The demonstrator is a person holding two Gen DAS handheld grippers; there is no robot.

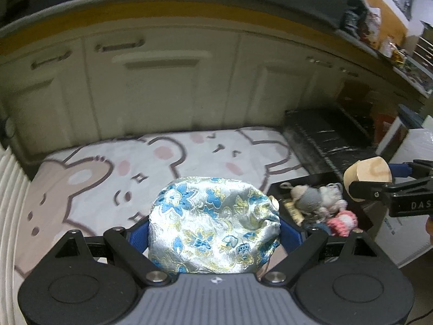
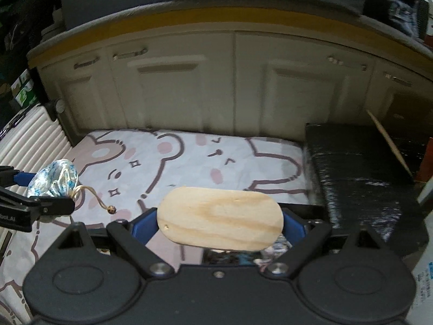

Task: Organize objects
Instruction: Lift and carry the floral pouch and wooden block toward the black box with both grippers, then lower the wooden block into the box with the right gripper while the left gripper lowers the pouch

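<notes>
Cream cabinet doors (image 2: 173, 92) back a bear-print mat (image 2: 189, 159), with a black tray (image 1: 360, 216) of small plush toys (image 1: 319, 203) at its right edge. Left tool (image 1: 213, 233) is clamped on the brocade pouch (image 1: 213, 224), right tool (image 2: 220, 223) on the wooden block (image 2: 220, 218), both above the mat's near edge. Slippery fabric and the pouch's dangling cord (image 2: 92, 197) could cause a slip or snag.

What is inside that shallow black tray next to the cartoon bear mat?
The black tray holds a grey knitted toy and a pink one; gripper parts hide its near end.
</notes>
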